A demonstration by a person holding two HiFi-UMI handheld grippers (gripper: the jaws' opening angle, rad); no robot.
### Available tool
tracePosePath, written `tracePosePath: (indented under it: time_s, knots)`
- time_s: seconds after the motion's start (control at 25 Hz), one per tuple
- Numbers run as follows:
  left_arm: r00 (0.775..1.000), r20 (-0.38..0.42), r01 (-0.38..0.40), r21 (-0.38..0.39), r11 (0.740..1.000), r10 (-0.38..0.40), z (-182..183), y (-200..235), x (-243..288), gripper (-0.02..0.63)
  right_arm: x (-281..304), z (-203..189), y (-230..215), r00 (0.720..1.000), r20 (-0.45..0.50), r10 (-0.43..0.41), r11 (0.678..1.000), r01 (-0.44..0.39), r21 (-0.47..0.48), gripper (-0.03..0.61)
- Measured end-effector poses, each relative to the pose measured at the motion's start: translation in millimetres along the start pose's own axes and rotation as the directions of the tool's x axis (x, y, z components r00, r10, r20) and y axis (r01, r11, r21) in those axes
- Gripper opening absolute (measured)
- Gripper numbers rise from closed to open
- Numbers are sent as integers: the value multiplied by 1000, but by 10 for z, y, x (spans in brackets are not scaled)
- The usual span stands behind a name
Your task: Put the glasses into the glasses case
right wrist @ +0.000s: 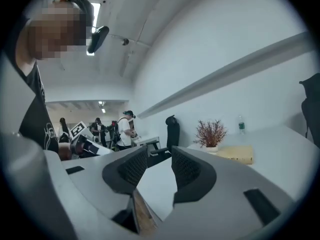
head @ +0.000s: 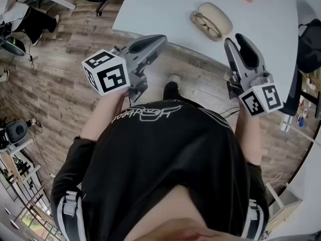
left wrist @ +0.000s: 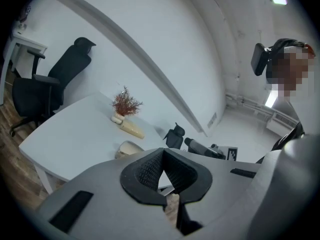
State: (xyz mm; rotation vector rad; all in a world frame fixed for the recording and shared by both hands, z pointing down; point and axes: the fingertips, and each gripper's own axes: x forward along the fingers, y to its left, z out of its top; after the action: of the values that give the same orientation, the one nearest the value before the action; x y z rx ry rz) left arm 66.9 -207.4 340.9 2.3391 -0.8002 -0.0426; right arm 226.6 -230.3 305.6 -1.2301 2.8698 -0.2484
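Observation:
The beige glasses case (head: 216,15) lies on the white table (head: 160,9), with the thin-framed glasses (head: 204,25) resting along its near-left side; I cannot tell whether they sit inside an open half. Both grippers hang in the air short of the table's near edge. The left gripper (head: 161,38) has its jaws together and holds nothing; in its own view the left gripper (left wrist: 163,153) shows pads meeting at the tips, with the case (left wrist: 127,148) beyond. The right gripper (head: 234,38) stands open and empty; the right gripper (right wrist: 159,154) shows a clear gap between its pads.
A dried plant (left wrist: 125,104) and a wooden block (left wrist: 131,129) stand at the table's far side. A black office chair (left wrist: 55,84) is to the left, and a dark bag (head: 308,46) hangs to the right. Wood floor (head: 60,49) lies below. Several people stand in the distance (right wrist: 127,126).

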Motion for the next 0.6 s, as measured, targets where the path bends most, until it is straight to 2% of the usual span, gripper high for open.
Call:
tracePosePath:
  time_s: [0.16,0.36,0.6]
  knots:
    - [999,39,23,37,999,-24,-6,-302,-178,6,-218,176,398,996,56,74,997,-75,19,140]
    - [997,61,51,75,996,-56,-199,-734,-448,5,-546,168,959,985,81,153,988,-155,18,112]
    - [994,52,85,212,974,-98,-466,-1341,-737,5,-1040,62,1504,974,65,218,972,-222,82,59]
